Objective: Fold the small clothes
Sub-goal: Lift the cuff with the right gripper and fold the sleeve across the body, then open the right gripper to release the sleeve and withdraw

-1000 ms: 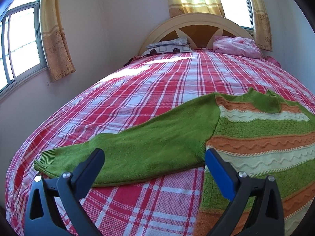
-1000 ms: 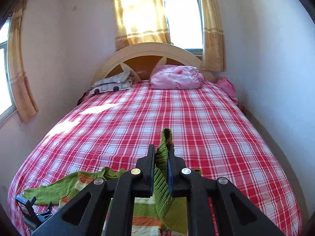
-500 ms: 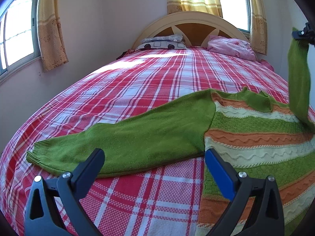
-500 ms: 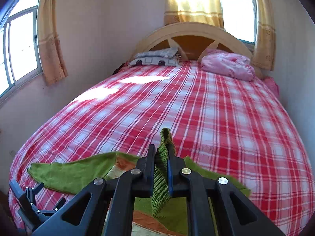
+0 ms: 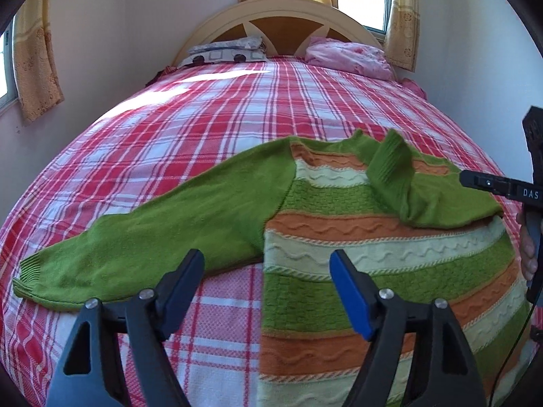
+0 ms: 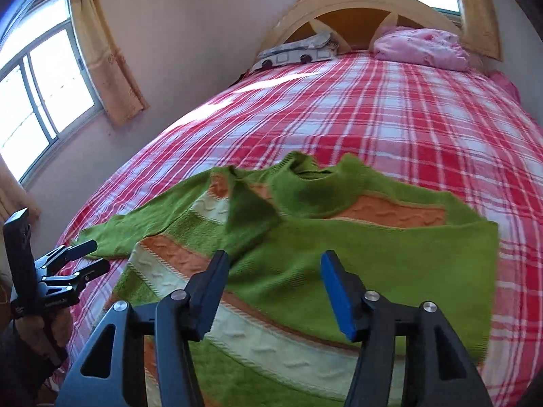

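A small green sweater with orange and cream stripes (image 5: pixel 373 254) lies flat on the red plaid bed (image 5: pixel 237 118). Its left sleeve (image 5: pixel 152 234) stretches out to the left. Its right sleeve (image 5: pixel 414 190) lies folded across the chest; it also shows in the right wrist view (image 6: pixel 339 257). My left gripper (image 5: pixel 266 278) is open and empty, low over the sweater's left armpit. My right gripper (image 6: pixel 271 278) is open and empty, just above the folded sleeve. The left gripper also shows at the left edge of the right wrist view (image 6: pixel 81 257).
A cream headboard (image 5: pixel 288 17) with a patterned pillow (image 5: pixel 224 52) and a pink pillow (image 5: pixel 349 56) stands at the far end. Walls with curtained windows (image 6: pixel 40 95) close in on both sides. Bare plaid sheet lies beyond the sweater.
My right gripper has opened and let go of the green sleeve, which now lies folded over the sweater's chest. The left gripper has stayed open and moved little.
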The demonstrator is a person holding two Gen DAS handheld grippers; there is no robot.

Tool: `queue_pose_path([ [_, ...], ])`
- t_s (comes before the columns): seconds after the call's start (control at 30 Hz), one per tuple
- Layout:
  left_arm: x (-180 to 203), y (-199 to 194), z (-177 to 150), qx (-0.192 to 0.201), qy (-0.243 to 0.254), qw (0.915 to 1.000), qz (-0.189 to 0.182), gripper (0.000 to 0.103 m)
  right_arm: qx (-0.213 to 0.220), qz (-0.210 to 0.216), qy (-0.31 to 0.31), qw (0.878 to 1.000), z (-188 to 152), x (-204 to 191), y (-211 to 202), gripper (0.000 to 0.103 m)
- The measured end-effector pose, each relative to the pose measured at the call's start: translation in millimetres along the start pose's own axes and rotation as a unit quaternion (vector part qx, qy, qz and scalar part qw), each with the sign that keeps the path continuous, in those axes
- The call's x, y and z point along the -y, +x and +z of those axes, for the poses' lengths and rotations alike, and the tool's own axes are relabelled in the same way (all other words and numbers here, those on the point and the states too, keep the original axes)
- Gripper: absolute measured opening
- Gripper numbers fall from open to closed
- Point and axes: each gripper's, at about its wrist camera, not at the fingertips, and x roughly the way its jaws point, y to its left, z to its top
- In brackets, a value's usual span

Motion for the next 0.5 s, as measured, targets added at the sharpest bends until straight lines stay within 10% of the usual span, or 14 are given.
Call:
queue_pose_path([
  [0.2, 36.5, -1.4, 27.2, 0.006, 0.026, 0.9994, 0.023, 0.079, -0.047, 0.062, 0.084, 0.993, 12.8, 14.4, 36.1, 0.065],
  [0.5, 26.0, -17.2, 32.3, 0.025, 0.034, 0.9968, 0.068, 0.088, -0.144, 0.127, 0.0, 0.981, -3.1, -86.1, 117.9, 0.066],
])
